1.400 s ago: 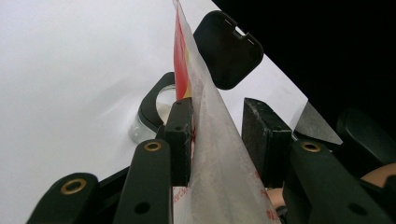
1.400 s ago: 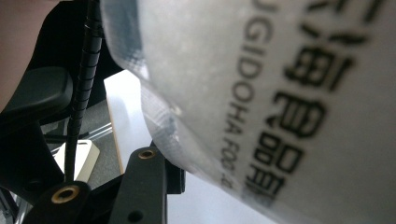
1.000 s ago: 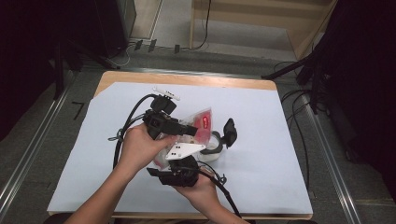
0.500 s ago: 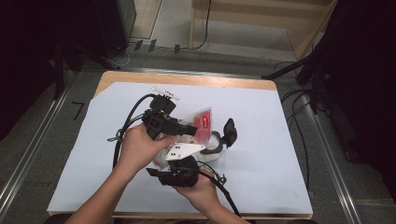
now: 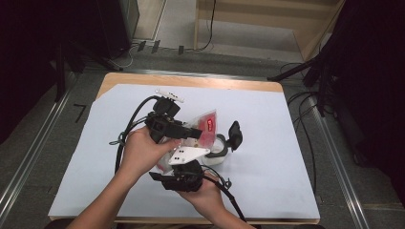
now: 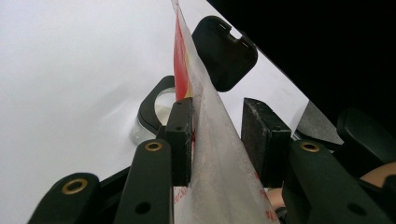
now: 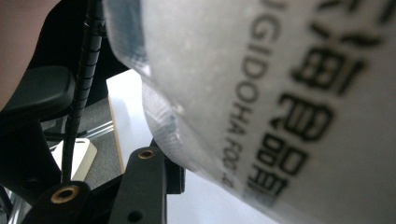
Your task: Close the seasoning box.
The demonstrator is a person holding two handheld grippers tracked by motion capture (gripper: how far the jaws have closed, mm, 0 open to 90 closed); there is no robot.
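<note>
Above the bench (image 5: pixel 267 109), both hand-held grippers, left (image 5: pixel 193 133) and right (image 5: pixel 184 162), are clamped on a soft, crinkly plastic pouch (image 5: pixel 206 125) tilted over an open jar (image 5: pixel 217 149); it looks light and slippery, best pinched along its flat edges.

A white sheet (image 5: pixel 267 157) covered the table, and most of it lay bare. Taking the open jar (image 5: pixel 218 149) near the middle as landmark: beyond it, toward the far edge, the sheet was free. To its right a wide strip ran unblocked to the table's edge. Its black flip lid (image 5: pixel 235 135) stood up just right of it, a small obstacle. Left of the jar, both hands, the two grippers and a clear pouch (image 5: pixel 204 125) crowded together, with black cables (image 5: pixel 129 129) looping outward. Farther left, and in front of the jar on its right side, the sheet lay open.
</note>
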